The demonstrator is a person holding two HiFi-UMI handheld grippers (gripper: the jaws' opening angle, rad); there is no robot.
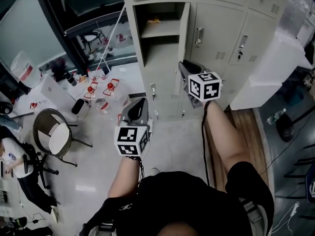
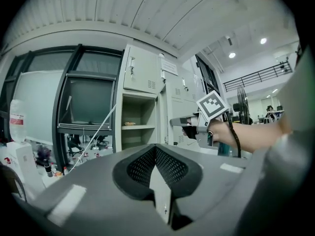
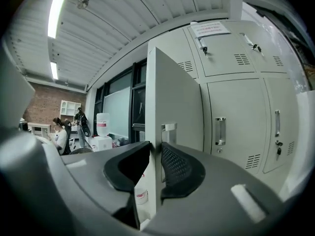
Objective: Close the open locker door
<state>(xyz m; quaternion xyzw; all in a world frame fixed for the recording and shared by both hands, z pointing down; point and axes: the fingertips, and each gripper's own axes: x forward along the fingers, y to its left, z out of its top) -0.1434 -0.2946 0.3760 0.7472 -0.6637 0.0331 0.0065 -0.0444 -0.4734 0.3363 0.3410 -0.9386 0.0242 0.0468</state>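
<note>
So, the left gripper [image 1: 139,102] hangs nearest, jaws pressed together with nothing in them. Further out, the right gripper [image 3: 155,147] pinches the free edge of the door [image 3: 173,97], which stands swung out from its locker [image 1: 158,29].

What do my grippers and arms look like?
The left gripper and right gripper are grey wedges with black mesh pads, each carrying a white cube of black square markers. A black cable trails the right arm. Short black sleeves.
</note>
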